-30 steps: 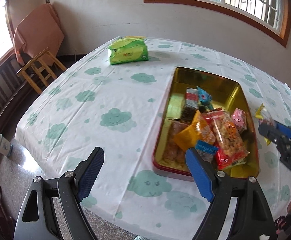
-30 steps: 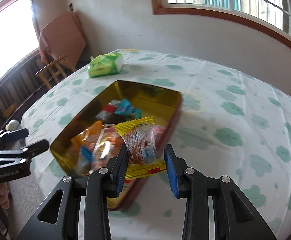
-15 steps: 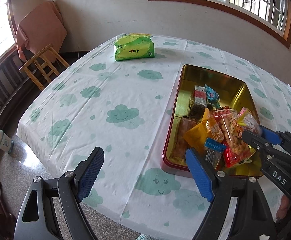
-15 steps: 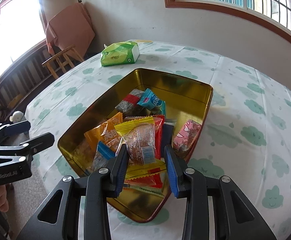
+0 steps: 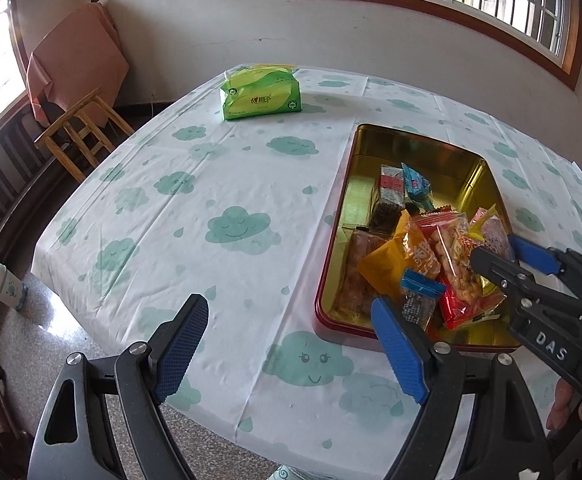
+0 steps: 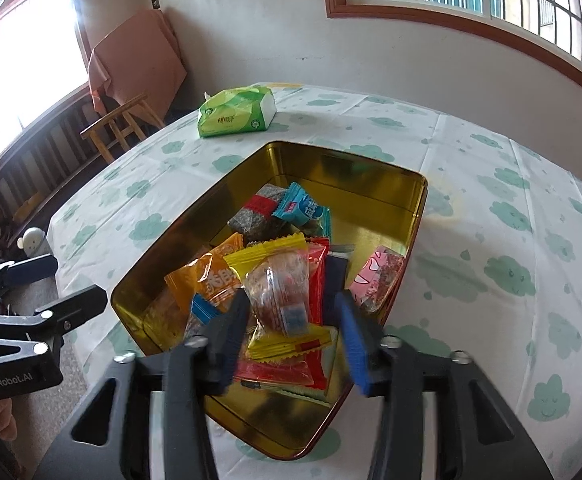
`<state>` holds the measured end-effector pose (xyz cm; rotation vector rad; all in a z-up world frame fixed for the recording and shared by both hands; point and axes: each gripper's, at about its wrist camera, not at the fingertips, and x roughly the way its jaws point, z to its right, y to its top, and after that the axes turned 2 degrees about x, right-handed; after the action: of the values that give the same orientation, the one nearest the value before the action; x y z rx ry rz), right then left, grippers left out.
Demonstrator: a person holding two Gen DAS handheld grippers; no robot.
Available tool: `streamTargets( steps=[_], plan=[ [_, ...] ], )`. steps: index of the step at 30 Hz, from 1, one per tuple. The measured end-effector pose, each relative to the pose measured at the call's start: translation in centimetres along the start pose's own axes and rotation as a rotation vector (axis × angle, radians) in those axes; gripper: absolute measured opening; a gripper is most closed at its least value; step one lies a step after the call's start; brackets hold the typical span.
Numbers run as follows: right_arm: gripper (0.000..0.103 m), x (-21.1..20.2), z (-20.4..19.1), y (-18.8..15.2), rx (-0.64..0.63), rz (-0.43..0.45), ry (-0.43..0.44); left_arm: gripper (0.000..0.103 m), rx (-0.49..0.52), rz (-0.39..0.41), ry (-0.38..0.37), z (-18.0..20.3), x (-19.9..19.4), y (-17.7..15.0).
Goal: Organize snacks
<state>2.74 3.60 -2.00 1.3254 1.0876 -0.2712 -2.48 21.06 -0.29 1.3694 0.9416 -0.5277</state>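
A gold tin with a red outside (image 6: 355,168) (image 5: 419,148) stands on the cloud-print tablecloth and holds several wrapped snacks: orange, red, blue and pink packets. My right gripper (image 6: 291,320) is over the tin's near end, its jaws spread wider than the yellow-edged clear snack packet (image 6: 281,288), which lies between them on the pile. In the left wrist view the right gripper (image 5: 507,256) reaches over the tin from the right. My left gripper (image 5: 291,344) is open and empty above the table's near edge, left of the tin.
A green tissue pack (image 5: 261,94) (image 6: 235,114) lies at the table's far side. A wooden chair (image 5: 79,132) and a cloth-draped table stand by the far left wall. A small white bottle (image 5: 5,284) stands on the floor at left.
My right gripper carried the yellow-edged packet forward over the tin, lowered it, and its jaws have opened wider around it. The left gripper drifted slightly; it stays open.
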Motion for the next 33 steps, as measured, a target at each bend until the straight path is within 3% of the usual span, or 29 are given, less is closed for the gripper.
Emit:
streamTargets(
  steps=[12, 20, 33],
  plan=[
    [0.096, -3.7, -1.5, -0.5, -0.075, 0.105, -0.091, 0.081, 0.001, 0.004, -0.003, 0.3, -0.3, 0.0],
    [0.101, -5.4, -0.8, -1.8, -0.037, 0.087, -0.148, 0.081, 0.015, 0.003, -0.007, 1.1, -1.0, 0.0],
    [0.102, -4.5, 0.1, -4.1, -0.014, 0.000, -0.175, 0.084, 0.049, 0.000, -0.012, 2.9, -1.3, -0.2]
  ],
)
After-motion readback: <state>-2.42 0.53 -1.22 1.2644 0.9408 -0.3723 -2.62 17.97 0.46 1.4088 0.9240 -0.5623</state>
